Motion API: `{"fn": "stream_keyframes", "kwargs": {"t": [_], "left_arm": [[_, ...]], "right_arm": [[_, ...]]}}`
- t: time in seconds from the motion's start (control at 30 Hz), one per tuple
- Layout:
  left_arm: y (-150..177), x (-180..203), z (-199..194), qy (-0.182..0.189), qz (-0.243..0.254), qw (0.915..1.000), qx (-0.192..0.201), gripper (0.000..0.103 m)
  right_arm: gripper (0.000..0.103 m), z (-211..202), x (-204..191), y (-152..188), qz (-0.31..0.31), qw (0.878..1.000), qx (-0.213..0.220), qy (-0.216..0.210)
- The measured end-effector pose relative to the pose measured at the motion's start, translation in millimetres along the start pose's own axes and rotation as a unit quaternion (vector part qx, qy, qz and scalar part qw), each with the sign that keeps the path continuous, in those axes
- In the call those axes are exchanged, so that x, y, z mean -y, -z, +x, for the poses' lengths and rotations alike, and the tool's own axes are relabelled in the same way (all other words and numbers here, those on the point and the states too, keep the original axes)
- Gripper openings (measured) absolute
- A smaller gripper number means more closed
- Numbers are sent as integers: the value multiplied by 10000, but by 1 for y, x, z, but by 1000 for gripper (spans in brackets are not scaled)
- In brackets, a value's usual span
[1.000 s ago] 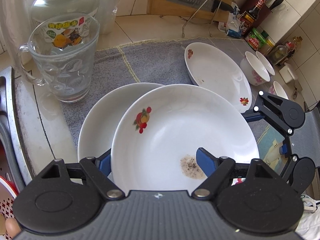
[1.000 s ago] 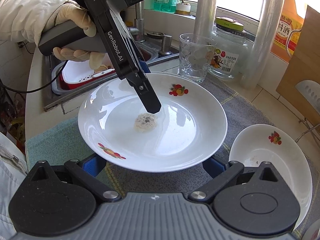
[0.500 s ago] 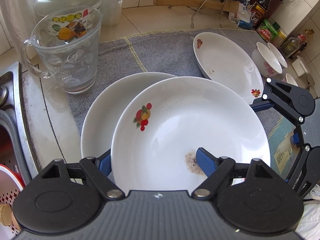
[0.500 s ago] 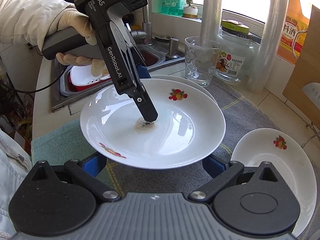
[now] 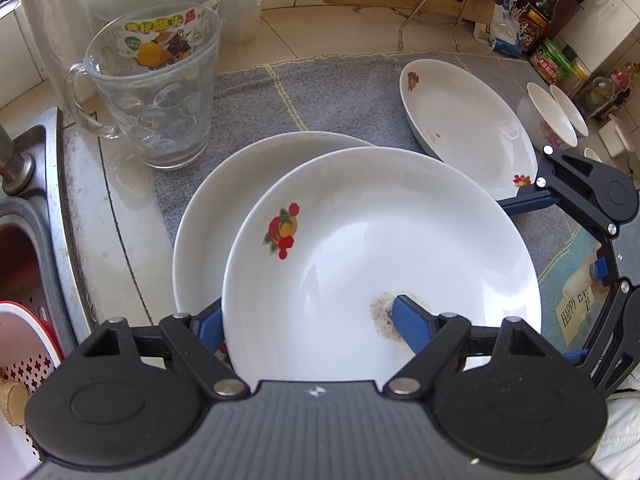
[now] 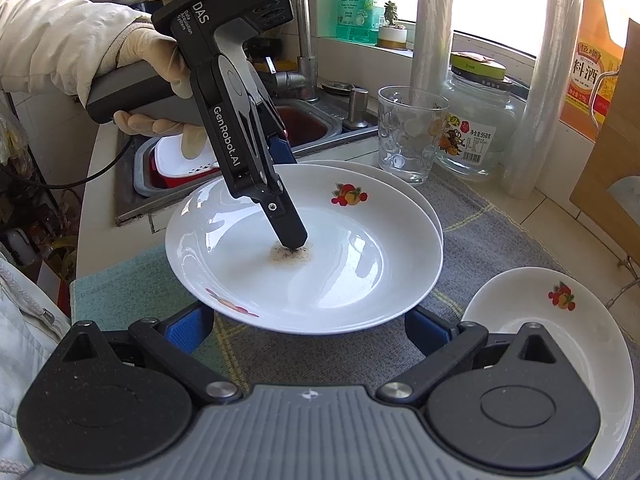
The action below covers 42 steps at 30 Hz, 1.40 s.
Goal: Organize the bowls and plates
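1. Blue-padded jaws of my left gripper [image 5: 308, 320] were clamped on the rim of a white round plate with a red-and-orange fruit print [image 5: 380, 256]; one finger [image 6: 286, 220] rested inside the dish on a brown speckled stain [image 5: 382, 312], the other sat under the rim.
2. My right gripper [image 6: 308, 326] stood with its jaws apart, one on either side of that plate's near edge, and I could not see either pad touching it.
3. The held plate sat tilted over a second white plate [image 5: 224, 200], covering most of it.
4. Both plates were above a grey woven mat [image 5: 340, 96] spread on the counter.
5. A third white plate with the same fruit print [image 6: 560, 320] lay on the mat just beside the pair.
6. Two small white bowls with pink flowers [image 5: 548, 120] stood near the mat's far corner.
7. A clear glass mug [image 5: 160, 96] stood at the mat's edge by the steel sink [image 5: 44, 200], with a labelled glass jar [image 6: 476, 124] behind it.
8. A gloved hand [image 6: 160, 80] held the left gripper's grey handle.
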<state>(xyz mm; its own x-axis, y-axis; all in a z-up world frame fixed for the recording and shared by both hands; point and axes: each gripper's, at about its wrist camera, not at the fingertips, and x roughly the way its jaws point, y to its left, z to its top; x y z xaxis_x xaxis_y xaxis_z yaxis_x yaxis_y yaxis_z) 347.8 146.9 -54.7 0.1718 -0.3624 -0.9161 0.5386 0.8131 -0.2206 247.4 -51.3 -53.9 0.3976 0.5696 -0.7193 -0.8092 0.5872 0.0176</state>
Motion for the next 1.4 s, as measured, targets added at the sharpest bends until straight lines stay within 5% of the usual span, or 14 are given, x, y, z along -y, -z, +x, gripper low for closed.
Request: {"fn": "stream_keyframes", "kwargs": {"t": [1.4], "left_arm": [[12, -8, -36, -265, -363, 9979, 460, 85]], "right_arm": [[103, 9, 4, -4, -149, 9998, -36, -87]]}}
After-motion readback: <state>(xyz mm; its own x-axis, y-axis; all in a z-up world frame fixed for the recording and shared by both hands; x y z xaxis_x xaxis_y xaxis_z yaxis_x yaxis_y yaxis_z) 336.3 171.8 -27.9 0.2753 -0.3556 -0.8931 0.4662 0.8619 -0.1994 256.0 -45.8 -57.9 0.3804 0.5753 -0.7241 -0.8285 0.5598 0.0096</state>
